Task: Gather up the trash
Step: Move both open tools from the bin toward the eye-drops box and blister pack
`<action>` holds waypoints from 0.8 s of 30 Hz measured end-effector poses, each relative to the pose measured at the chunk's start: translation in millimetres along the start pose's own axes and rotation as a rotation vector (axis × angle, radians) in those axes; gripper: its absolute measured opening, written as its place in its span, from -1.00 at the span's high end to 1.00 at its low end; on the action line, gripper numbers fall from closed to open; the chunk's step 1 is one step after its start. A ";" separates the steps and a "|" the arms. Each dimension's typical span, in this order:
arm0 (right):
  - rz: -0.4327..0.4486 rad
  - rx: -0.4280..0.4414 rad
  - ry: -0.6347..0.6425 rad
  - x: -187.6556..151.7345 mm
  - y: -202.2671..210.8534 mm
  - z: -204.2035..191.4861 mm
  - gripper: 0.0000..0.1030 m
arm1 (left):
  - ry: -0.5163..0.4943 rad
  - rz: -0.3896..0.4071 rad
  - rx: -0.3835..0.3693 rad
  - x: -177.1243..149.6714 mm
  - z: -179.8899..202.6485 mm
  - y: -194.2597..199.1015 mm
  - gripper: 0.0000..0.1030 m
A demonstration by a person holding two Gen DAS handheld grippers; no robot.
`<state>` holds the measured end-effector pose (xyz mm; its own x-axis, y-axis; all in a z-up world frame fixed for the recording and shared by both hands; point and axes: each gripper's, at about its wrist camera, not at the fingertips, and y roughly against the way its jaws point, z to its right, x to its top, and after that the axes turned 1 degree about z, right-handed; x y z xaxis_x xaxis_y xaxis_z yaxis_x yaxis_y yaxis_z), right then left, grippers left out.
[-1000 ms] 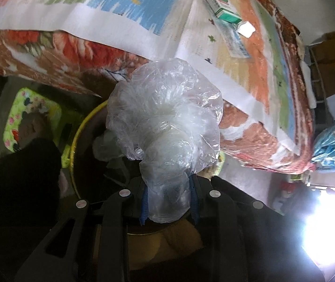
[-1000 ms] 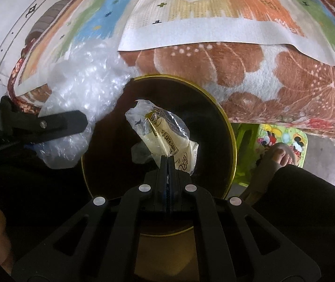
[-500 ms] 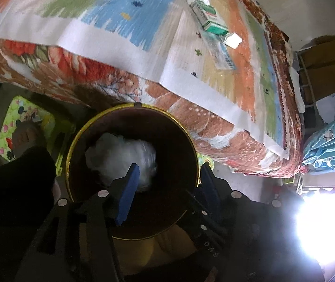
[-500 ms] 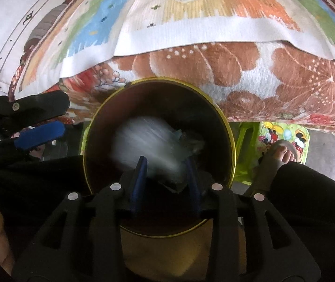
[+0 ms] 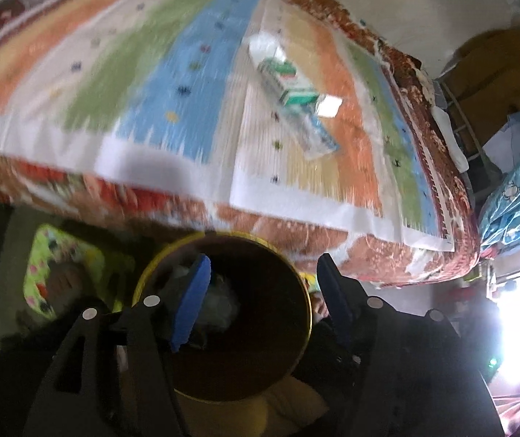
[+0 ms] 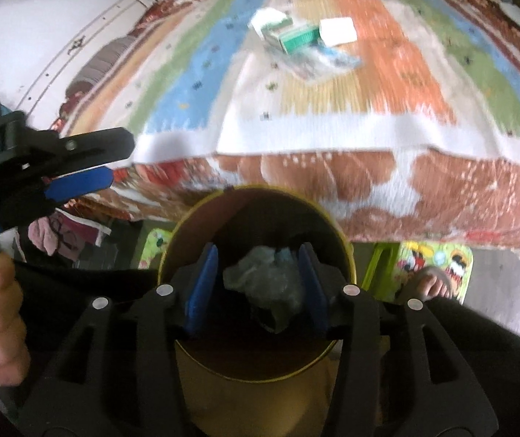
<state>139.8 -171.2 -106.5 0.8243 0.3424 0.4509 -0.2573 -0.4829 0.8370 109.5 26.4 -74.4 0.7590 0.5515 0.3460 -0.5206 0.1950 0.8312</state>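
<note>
A round dark bin with a yellow rim (image 5: pixel 298 280) (image 6: pixel 347 251) stands on the floor below the bed edge. Crumpled plastic trash (image 5: pixel 221 304) (image 6: pixel 267 284) lies inside it. My left gripper (image 5: pixel 260 273) is open and empty above the bin; it also shows in the right wrist view (image 6: pixel 88 167). My right gripper (image 6: pixel 260 266) is open and empty above the bin. On the bed lie a green and white box (image 5: pixel 285 82) (image 6: pixel 292 36), a clear wrapper (image 5: pixel 316 134) (image 6: pixel 318 60) and a white piece (image 5: pixel 329 105) (image 6: pixel 336 31).
The bed carries a striped colourful mat (image 5: pixel 172 83) (image 6: pixel 332 91) over a brown floral blanket (image 6: pixel 369 178). A green patterned floor mat (image 5: pixel 55 266) (image 6: pixel 438 258) with a sandalled foot (image 6: pixel 434 284) lies beside the bin. Blue cloth (image 5: pixel 515 196) hangs at the right.
Both grippers opened and dropped their plastic trash into the bin. Both have since lifted and tilted up toward the bed.
</note>
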 end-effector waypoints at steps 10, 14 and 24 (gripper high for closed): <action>0.091 -0.004 0.055 40.0 26.7 1.3 -0.31 | -0.049 0.048 -0.019 51.5 17.2 -0.2 -0.67; 0.122 -0.020 0.052 63.5 31.6 11.6 -0.66 | -0.051 0.107 -0.005 76.3 21.9 -2.2 -0.89; 0.114 -0.027 -0.006 106.2 14.8 35.6 -0.83 | 0.105 0.043 -0.066 114.3 5.8 -36.9 -0.89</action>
<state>241.6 -170.7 -57.2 0.7916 0.2817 0.5423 -0.3633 -0.4965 0.7883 217.8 77.6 -63.0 0.6923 0.6414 0.3307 -0.5790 0.2202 0.7851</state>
